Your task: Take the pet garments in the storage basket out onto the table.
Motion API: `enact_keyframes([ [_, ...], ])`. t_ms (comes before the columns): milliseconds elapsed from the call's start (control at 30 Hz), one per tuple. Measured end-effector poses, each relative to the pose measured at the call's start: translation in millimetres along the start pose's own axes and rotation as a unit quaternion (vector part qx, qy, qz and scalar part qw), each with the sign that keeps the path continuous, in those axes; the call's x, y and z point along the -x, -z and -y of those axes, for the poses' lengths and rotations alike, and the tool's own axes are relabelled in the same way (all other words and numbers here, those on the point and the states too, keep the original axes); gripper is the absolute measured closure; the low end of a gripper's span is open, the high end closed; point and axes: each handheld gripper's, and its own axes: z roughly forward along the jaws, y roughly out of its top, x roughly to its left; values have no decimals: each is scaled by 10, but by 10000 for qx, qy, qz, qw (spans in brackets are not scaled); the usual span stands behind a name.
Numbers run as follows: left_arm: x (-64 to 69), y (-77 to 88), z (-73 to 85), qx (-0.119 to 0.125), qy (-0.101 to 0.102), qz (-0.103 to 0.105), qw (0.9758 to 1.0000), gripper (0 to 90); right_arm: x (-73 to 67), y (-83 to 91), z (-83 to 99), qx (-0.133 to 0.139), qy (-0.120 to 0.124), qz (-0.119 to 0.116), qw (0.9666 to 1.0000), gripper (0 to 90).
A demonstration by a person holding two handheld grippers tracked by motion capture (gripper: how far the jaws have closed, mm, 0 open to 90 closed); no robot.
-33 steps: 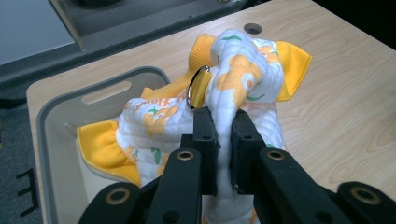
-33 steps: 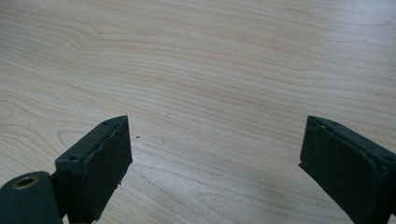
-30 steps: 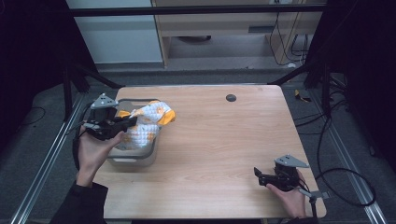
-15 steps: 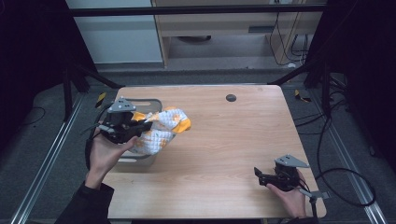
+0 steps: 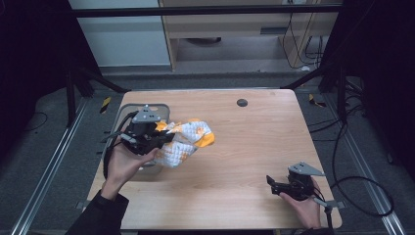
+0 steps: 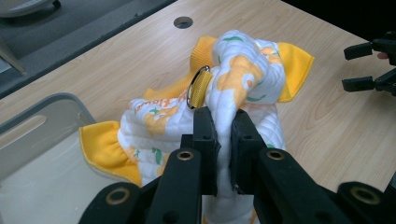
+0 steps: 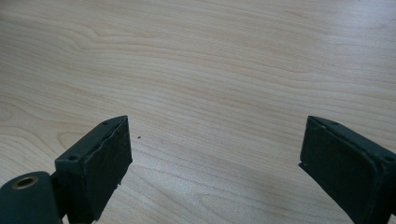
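Gripping quilted white-and-orange cloth (image 6: 233,88) between closed jaws: left gripper (image 6: 223,135); grey bin (image 6: 32,135) beside. Right gripper (image 7: 212,154) jaws spread wide, bare table (image 7: 210,70) between.

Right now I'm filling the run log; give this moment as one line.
left gripper: shut on cloth, lifted beside bin | right gripper: open, idle over table

Ahead of your right gripper (image 5: 272,184) the table (image 5: 254,142) lies bare — nothing between its wide-apart jaws or beyond them. Your left gripper (image 6: 223,122) has less room: the bunched cloth (image 6: 233,88) it pinches crowds the space just ahead, and the grey bin (image 5: 128,115) sits under and behind it — open wood lies beyond the cloth.
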Motion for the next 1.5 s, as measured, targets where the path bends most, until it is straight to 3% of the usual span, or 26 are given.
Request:
enact_keyframes([
  [600,233,-391,-19,-299,-261,286,9988,831,10,16,-2,67,-5,46,10000,84],
  [1500,436,-823,33,-533,-474,663,9952,831,18,21,-5,98,-50,85,9999,83],
])
